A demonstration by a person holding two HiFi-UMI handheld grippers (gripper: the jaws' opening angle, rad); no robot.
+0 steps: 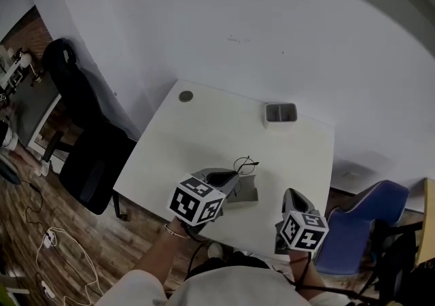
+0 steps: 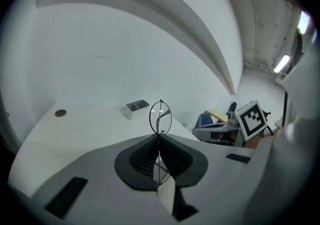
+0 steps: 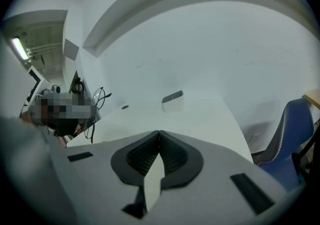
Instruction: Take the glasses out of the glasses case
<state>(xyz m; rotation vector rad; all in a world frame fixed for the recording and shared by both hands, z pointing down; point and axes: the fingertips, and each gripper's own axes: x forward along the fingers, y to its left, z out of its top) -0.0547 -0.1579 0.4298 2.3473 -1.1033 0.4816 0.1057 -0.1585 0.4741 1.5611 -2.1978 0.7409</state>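
The glasses (image 2: 160, 117) are thin, round wire ones. They are up in the air, out of the case, with one round lens poking up above the jaws. The left gripper (image 2: 160, 136) has its jaws squeezed together on the thin wire frame. I think it pinches so tight because the wire is skinny and could slip out.

In the head view, the grey case (image 1: 246, 193) lies on the white table (image 1: 170, 155) at 6 o'clock from the glasses, very close under them. I cannot tell if it is wide open. The glasses look free of it, so the taking-out part seems nearly done. They need a soft spot on the table next.

The right gripper (image 3: 159, 133) is at 4 o'clock from the glasses, near the table's edge. Its jaws are pressed together with nothing between them. It seems to wait out of the way so it does not bump the glasses.

A small box (image 1: 280, 113) sits at 1 o'clock, far back on the table. A round cap (image 1: 185, 96) is at 10 o'clock. A black chair (image 1: 88, 155) stands at 9 o'clock, and a blue chair (image 1: 353, 226) at 4 o'clock.
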